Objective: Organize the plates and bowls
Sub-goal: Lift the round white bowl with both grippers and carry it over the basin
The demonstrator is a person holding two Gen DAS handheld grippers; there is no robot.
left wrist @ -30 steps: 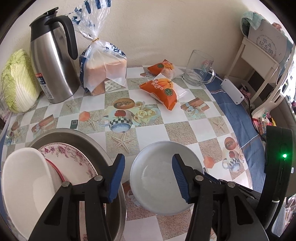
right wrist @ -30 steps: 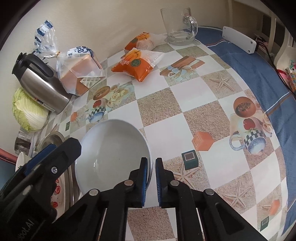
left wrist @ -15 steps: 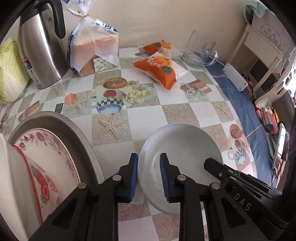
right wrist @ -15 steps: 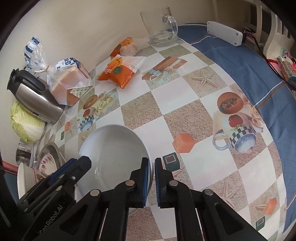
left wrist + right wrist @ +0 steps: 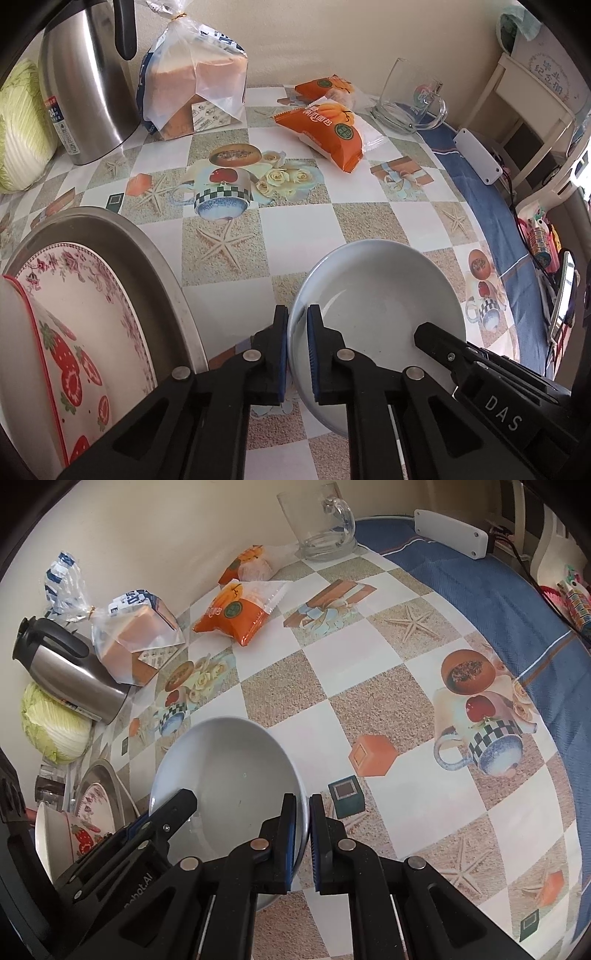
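Left wrist view is showing your left gripper (image 5: pixel 296 343) clamped onto the near-left rim of the pale grey bowl (image 5: pixel 380 295), one blue pad inside the rim and one outside; its jaws have just been closing, with that rim between them; the bowl is sitting on the patterned tablecloth (image 5: pixel 295 221), and everything else is lying around it. Just left of the bowl the metal basin (image 5: pixel 147 258) is holding the floral plate (image 5: pixel 92 295) and the strawberry-print dish (image 5: pixel 62 369), both leaning on edge; beyond the bowl, well apart from it, the orange snack packet (image 5: pixel 325 136) is lying flat, with the bagged bread loaf (image 5: pixel 192 88) and the steel kettle (image 5: pixel 81 85) further back and to the left, and the cabbage (image 5: pixel 18 125) left of those; far behind the bowl and to the right the glass mug (image 5: pixel 410 99) is standing by the wall. Your right gripper (image 5: pixel 303 834) is gripping the opposite side of the same bowl (image 5: pixel 229 775), its pads pinched tight on the rim's right edge; from that wrist you are seeing your left gripper (image 5: pixel 166 823) reaching in at the bowl's left side; so you are holding the bowl from both sides at once.
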